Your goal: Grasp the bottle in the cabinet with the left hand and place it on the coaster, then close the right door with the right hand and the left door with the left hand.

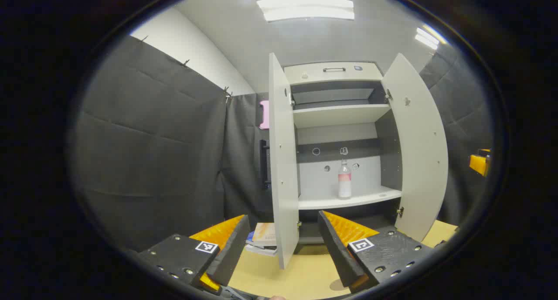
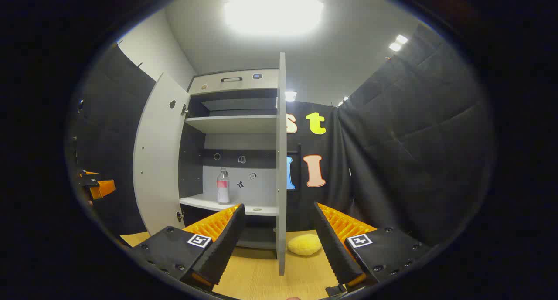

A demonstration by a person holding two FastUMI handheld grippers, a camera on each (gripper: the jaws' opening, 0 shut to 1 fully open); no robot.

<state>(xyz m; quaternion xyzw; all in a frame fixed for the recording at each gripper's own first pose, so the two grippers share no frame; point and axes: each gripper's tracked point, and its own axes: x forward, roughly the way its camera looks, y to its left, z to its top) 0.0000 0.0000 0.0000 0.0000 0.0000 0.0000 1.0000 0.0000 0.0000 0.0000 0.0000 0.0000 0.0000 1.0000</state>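
First step not begun: clear plastic bottle with pink label [image 1: 344, 180] upright mid lower cabinet shelf [image 1: 348, 200]; left gripper [image 1: 282, 239] and right gripper [image 2: 279, 236] jaws wide, empty; next, left reaches in.

No readable text. My fingers carry square black-and-white marker tags [image 1: 206, 247], patterns only. The bottle [image 1: 344, 180] has a pink-and-white label, too small to read. The book [image 1: 264, 233] cover's print is blurred. Small stickers [image 2: 252, 175] on the cabinet back are illegible.
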